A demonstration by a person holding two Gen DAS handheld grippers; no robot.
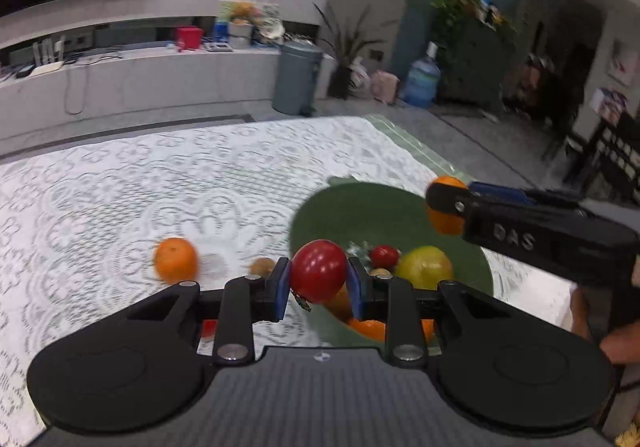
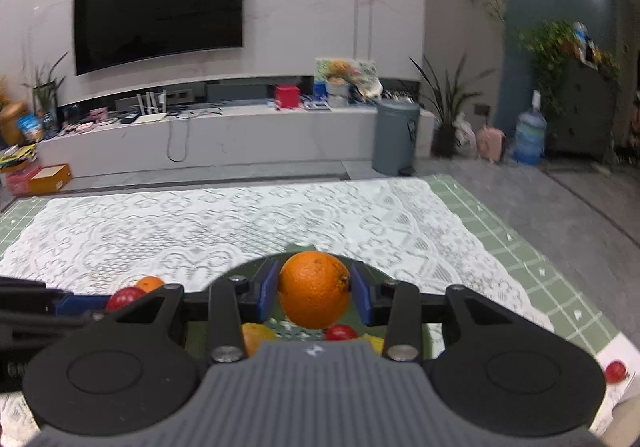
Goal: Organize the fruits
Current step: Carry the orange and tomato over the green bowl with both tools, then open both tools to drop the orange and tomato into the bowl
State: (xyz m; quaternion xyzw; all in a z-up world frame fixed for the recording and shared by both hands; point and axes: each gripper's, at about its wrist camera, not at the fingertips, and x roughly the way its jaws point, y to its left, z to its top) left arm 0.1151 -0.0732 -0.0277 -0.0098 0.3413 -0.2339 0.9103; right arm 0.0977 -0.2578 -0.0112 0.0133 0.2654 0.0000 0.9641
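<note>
Left tool (image 1: pixel 319 283) clamps a glossy red apple (image 1: pixel 319 271); right tool (image 2: pixel 313 297) clamps a dimpled orange (image 2: pixel 313 289) over the round green bowl (image 1: pixel 360 211), lace-covered bench (image 1: pixel 160 183).

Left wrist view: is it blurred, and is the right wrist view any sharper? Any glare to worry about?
Left wrist view: motion blur smears the loose orange on the lace tablecloth, while the held red fruit stays fairly crisp. Right wrist view: sharper, with the gripped orange showing peel texture; ceiling-light glare sits on the TV wall; fisheye bends the edges.
</note>
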